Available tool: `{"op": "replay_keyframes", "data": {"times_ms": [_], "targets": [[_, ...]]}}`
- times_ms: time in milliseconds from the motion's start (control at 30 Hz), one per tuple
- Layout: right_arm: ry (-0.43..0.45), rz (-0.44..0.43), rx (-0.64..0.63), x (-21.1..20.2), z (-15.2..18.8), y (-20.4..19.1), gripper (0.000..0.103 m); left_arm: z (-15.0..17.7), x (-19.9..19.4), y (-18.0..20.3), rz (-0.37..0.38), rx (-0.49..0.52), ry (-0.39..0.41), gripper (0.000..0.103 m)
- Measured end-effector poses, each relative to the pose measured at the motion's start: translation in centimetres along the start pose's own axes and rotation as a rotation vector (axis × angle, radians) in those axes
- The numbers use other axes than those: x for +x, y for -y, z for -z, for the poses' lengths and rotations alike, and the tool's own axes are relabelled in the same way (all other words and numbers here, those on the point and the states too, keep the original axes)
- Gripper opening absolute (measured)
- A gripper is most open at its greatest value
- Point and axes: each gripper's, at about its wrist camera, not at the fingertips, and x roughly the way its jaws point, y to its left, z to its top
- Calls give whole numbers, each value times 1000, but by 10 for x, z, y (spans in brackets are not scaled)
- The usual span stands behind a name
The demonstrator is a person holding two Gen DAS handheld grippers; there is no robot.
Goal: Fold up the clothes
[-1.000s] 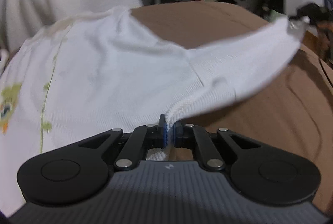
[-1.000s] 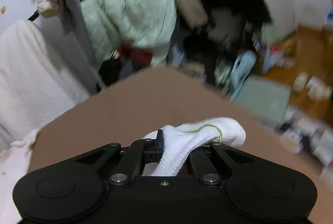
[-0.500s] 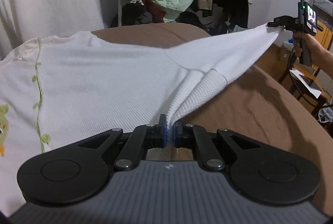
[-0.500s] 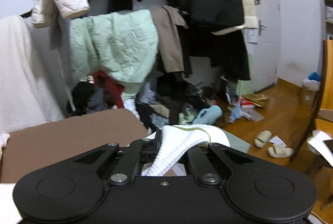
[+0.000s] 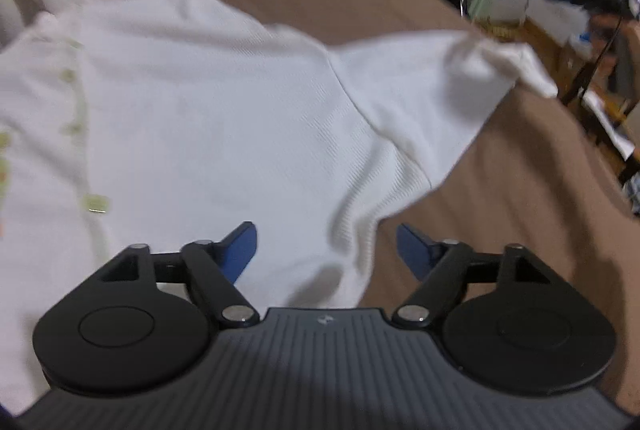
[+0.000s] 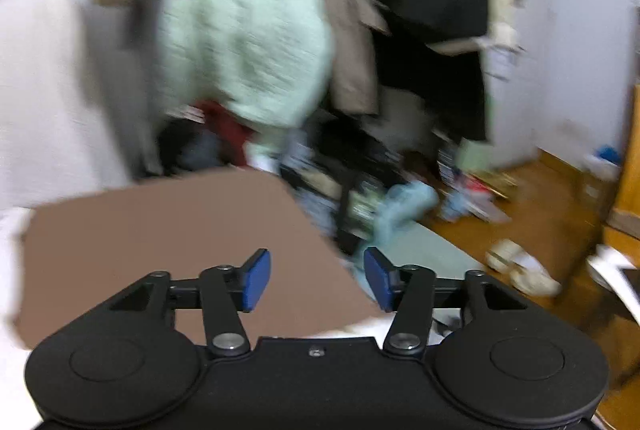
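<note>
One garment: a white cardigan [image 5: 224, 118] lies flat on the brown table [image 5: 520, 214], ahead of and under the left gripper [image 5: 326, 250].
Two grippers: left one spreading its jaws, the hem below between them but not pinched; right gripper [image 6: 316, 280] also spreading, nothing between its blue pads [image 6: 256, 280].
Left view only: green buttons [image 5: 98, 204] to the left, the sleeve [image 5: 460, 86] draped toward the far right edge.
Right view only: hanging coats [image 6: 440, 10], wooden floor [image 6: 540, 214], two slippers [image 6: 520, 270].
Open room: bare brown surface ahead of the right gripper.
</note>
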Motion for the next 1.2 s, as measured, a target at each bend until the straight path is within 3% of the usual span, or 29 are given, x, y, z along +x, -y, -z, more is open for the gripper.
{"op": "replay_keyframes", "data": {"times_ms": [67,133,233,367,433,500,600,767,833,933,1000,1133,1200], "targets": [[-12,-130,-27,-12,-1,-40,62,-2,-34,-30,-30,-45,53,83],[-38,-268,-62,-23,1,-86,63,3,-68,-71,-125,-108,108,88],[-104,-475,-140,-47,18,-159,63,26,-117,-140,-365,-218,170,96],[-209,-727,-251,-85,55,-255,64,77,-154,-235,-732,-406,175,97],[-255,-824,-308,-107,75,-290,64,105,-166,-277,-840,-505,156,97],[-293,-905,-370,-128,96,-319,64,136,-181,-312,-845,-616,151,97],[-351,-986,-436,-154,124,-341,64,168,-195,-348,-762,-793,130,97],[-469,-1067,-516,-174,160,-370,64,196,-199,-364,-673,-951,150,97],[-513,-1084,-538,-179,172,-379,64,195,-193,-361,-761,-920,164,97],[-519,-1102,-548,-187,184,-390,64,187,-174,-355,-903,-777,159,102],[-488,-1133,-587,-200,189,-401,64,189,-160,-357,-876,-750,140,102],[-395,-1171,-730,-232,198,-425,63,199,-146,-364,-799,-798,187,102],[-357,-1171,-796,-239,203,-435,63,203,-138,-376,-726,-825,224,101]]}}
